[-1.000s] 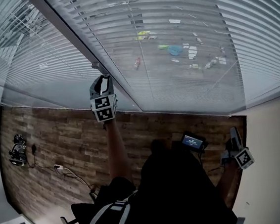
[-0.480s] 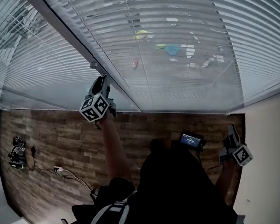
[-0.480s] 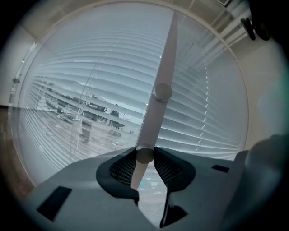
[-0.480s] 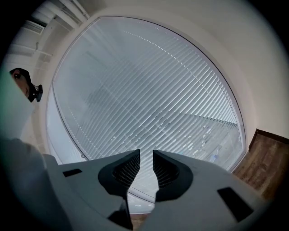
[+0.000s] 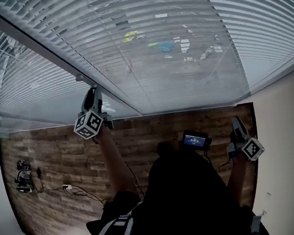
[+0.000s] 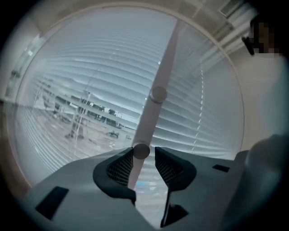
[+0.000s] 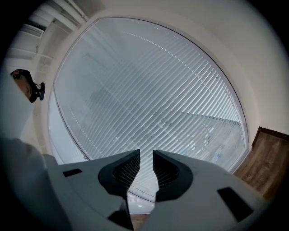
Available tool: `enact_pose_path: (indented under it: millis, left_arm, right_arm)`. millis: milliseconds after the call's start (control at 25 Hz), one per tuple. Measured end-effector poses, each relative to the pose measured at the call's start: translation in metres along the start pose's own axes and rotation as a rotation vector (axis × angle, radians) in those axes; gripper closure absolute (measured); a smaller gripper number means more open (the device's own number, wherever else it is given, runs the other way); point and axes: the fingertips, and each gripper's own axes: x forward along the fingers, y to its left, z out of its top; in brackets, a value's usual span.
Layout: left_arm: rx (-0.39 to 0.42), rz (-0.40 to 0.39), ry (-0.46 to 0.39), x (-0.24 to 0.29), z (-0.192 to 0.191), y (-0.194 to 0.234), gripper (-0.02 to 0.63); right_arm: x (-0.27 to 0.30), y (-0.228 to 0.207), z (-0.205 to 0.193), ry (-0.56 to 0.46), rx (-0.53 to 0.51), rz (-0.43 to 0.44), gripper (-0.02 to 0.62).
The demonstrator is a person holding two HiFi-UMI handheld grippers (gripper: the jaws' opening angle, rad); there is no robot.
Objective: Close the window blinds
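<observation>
Blinds [image 5: 181,43] fill the top of the head view, and the outdoors shows through the slats. In the left claw view I see the wand [image 6: 158,94] slanting from upper right down to centre. Its tip sits between the jaws of my left claw [image 6: 144,155], which have just been opening: it lies against the jaw at picture left, with a gap to the other. My right claw [image 7: 146,158], at the head view's lower right, is slightly apart with nothing in it.

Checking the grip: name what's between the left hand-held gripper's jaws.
The blind wand, in the left gripper view; the jaws have just been opening.
</observation>
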Motion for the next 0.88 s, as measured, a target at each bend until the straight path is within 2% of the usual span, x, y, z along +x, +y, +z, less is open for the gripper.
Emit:
enact_pose_path:
  millis: [80,160,280,360,480,640,880]
  left_arm:
    - [0.176,0.049,0.073,0.002,-0.011,-0.006,0.459]
    - [0.299,0.087,0.11,0.0,-0.023,-0.009,0.459]
    - [0.392,0.142,0.115,-0.001,-0.025,-0.009,0.459]
    - [0.411,0.166,0.116,0.001,-0.02,-0.007,0.459]
    - [0.365,0.174,0.1,0.005,-0.018,-0.003,0.459]
    - [0.255,0.156,0.081,0.005,-0.021,0.002,0.469]
    - [-0.025,0.086,0.026,0.005,-0.011,0.007,0.471]
  right_arm:
    - [-0.002,-0.008,-0.007,-0.007,0.01,0.007,0.502]
    - [-0.003,-0.019,-0.016,-0.01,0.018,0.015,0.502]
    - [-0.003,-0.025,-0.021,-0.011,0.033,0.019,0.502]
    - [-0.002,-0.023,-0.018,-0.013,0.032,0.017,0.502]
    - [-0.001,-0.019,-0.016,-0.019,0.025,0.033,0.502]
    - [-0.002,-0.025,-0.019,-0.024,0.026,0.039,0.502]
    - [-0.002,-0.017,-0.014,-0.02,0.039,0.029,0.502]
